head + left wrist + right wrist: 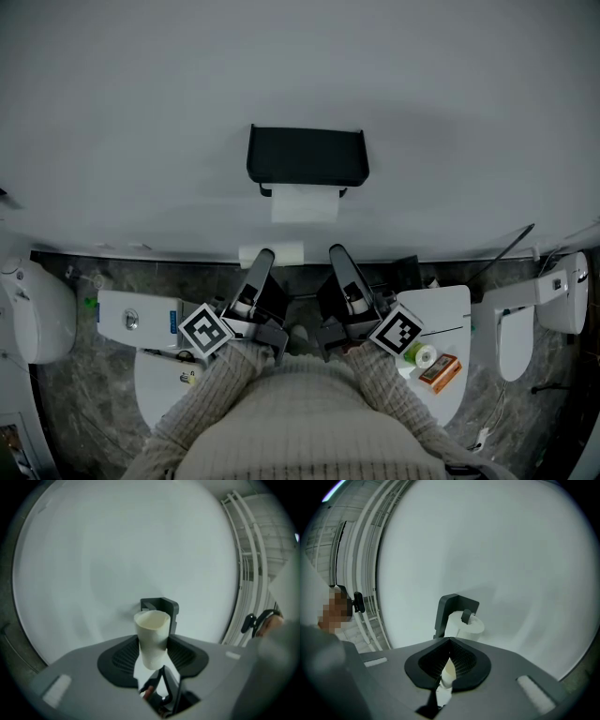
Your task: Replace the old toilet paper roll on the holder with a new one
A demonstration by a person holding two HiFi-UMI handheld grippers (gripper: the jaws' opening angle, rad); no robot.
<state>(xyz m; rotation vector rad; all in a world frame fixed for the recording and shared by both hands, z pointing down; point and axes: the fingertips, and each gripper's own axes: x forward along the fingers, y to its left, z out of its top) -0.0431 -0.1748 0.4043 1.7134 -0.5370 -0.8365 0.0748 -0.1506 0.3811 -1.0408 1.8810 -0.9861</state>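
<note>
A black toilet paper holder (307, 155) is fixed to the white wall, with a white roll (305, 203) hanging a sheet below it. My left gripper (265, 255) sits below the holder, shut on a pale cardboard tube (272, 254). In the left gripper view the tube (152, 637) stands between the pads, with the holder (161, 607) behind it. My right gripper (336, 251) is beside it to the right, jaws shut. In the right gripper view the jaw tips (450, 644) meet below the holder (451, 609) and its roll (468, 626). A pale sliver shows behind the tips; I cannot tell what it is.
Two white toilet tanks stand below, one at the left (141, 314) and one at the right (448, 305). The right one carries a small green-and-white roll (422, 355) and an orange box (439, 371). White fixtures flank both sides. White rails (248, 559) run along one wall.
</note>
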